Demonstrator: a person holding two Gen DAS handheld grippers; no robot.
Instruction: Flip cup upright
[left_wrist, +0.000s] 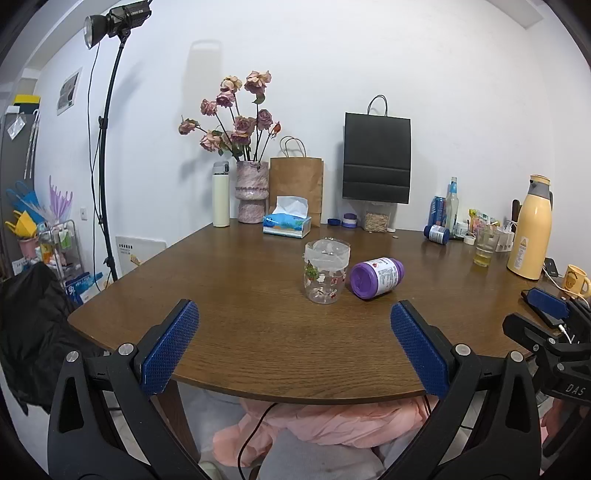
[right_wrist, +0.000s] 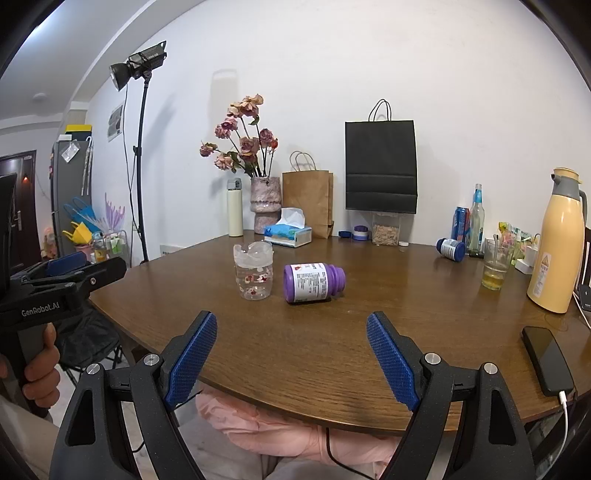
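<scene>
Blue-padded fingers (left_wrist: 173, 347) of the left gripper (left_wrist: 295, 347) fill the bottom of the left wrist view, spread wide with nothing between them, poised over the near edge of a brown wooden table (left_wrist: 258, 332). The right gripper (right_wrist: 291, 358) is likewise spread and holds nothing, its fingers (right_wrist: 391, 360) over the same edge; its lower body is cut off by the frame. Each gripper also appears at the margin of the other's view, only partly visible. Under the table, pink fabric (right_wrist: 258, 428) and a dark cable are partly hidden. Near the table's middle stands the cup (left_wrist: 327, 271), clear plastic with small red and green prints, its jagged white-edged opening facing up; whether it holds anything is hard to tell. Just to its right, apart from it, a purple bottle (left_wrist: 376, 277) with a white label lies on its side. Farther back, a vase (left_wrist: 252, 192) holds dried pink roses, a tissue box (left_wrist: 287, 225) has a tissue pulled up, and a glass (left_wrist: 485, 246) at right holds a little yellow liquid beside a yellow flask (left_wrist: 530, 229). A phone (right_wrist: 548, 360) lies at right, plugged into a white cable.
</scene>
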